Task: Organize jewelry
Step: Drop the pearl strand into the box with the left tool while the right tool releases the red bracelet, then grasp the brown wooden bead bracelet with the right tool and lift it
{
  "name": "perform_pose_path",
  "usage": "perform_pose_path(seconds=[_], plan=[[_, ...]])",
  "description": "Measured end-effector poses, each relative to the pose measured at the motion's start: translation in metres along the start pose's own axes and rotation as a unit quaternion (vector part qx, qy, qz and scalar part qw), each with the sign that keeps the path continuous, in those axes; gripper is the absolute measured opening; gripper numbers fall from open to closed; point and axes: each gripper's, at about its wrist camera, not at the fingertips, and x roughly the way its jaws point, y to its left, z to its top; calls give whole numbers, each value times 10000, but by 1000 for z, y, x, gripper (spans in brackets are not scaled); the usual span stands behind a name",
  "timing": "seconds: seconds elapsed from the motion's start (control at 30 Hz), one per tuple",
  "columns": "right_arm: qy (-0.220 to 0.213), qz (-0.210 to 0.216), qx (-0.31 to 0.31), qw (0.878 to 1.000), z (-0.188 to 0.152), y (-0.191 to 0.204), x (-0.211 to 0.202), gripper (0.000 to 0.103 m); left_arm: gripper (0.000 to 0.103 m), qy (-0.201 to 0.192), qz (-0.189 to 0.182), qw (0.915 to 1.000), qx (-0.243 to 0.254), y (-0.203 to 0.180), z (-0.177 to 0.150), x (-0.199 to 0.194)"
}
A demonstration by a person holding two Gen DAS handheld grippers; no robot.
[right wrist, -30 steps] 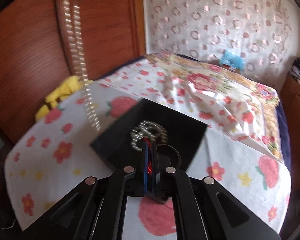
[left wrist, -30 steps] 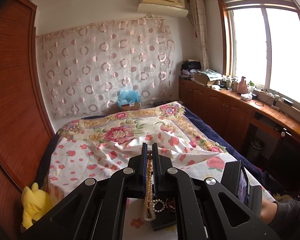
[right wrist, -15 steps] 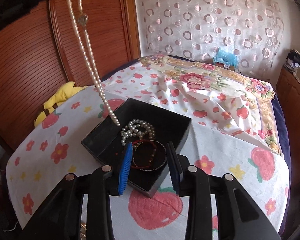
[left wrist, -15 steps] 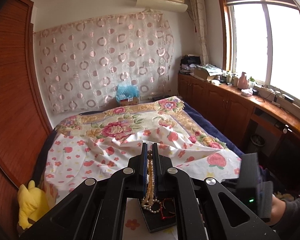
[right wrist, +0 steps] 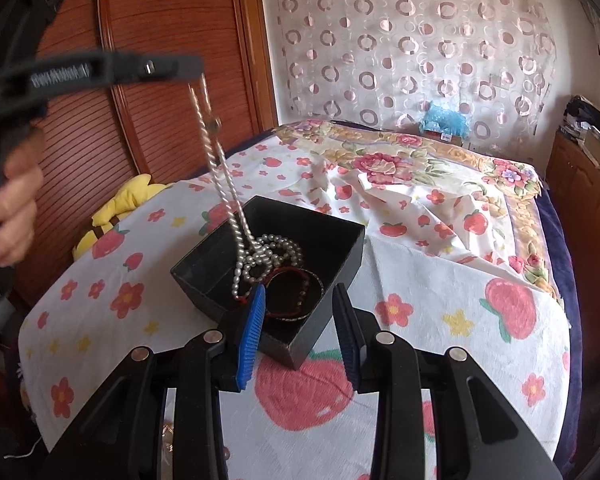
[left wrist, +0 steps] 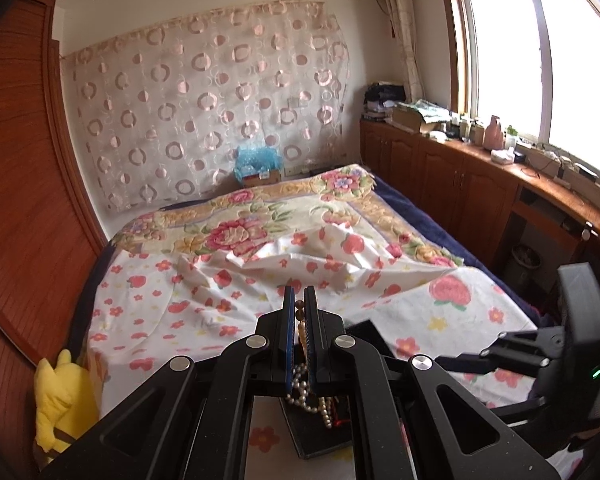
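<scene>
**A:** Left gripper (left wrist: 299,312), jaws clenched on the pearl necklace (right wrist: 236,216). The strand hangs down into the black box (right wrist: 340,264) on the bed (right wrist: 480,360), its lower end coiled among the pearls already lying there. What are the hazards?

**B:** First, a release from this height. The strand could swing and drape over the box wall instead of falling inside, because the grip point sits toward the left rim, not over the centre. Second, tangling: the lower loops rest against the red bracelet (right wrist: 296,292), so any upward pull could probably drag that piece out with them. Third, the box stands on soft bedding, and a sideways tug on the strand could tip it.

**A:** And the right gripper (right wrist: 298,332)?

**B:** Jaws released, holding nothing, poised just before the near corner of the box. A forward nudge could shove the box across the sheet.

**A:** What does each view supply alone?

**B:** The right wrist view shows the full hang of the strand, the box interior and the hand (right wrist: 8,200) working the left tool. The left wrist view shows the beads pinched between the pads (left wrist: 288,332). It shows the box only as a sliver under the jaws, but adds the right gripper at its right edge.
</scene>
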Motion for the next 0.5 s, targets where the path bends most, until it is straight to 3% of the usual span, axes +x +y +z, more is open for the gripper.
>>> perform_pose_path(seconds=[0.37,0.4,0.47,0.5], plan=[[-56,-57,3,10000,-17,11,-15,37,6,370,-55,9992,-162,8,-39,16],[-73,-67,-16,9999,-20,13,-18,37,9,391,-63,9991,-178,8,-43,15],[-85,-59,-53,9999,-24,16,-22,37,36,418,-107,9989,-202,8,-51,13],[-84,-44,-63,9999,-27,19,-24,37,41,399,-97,9989,-208,6,-57,10]])
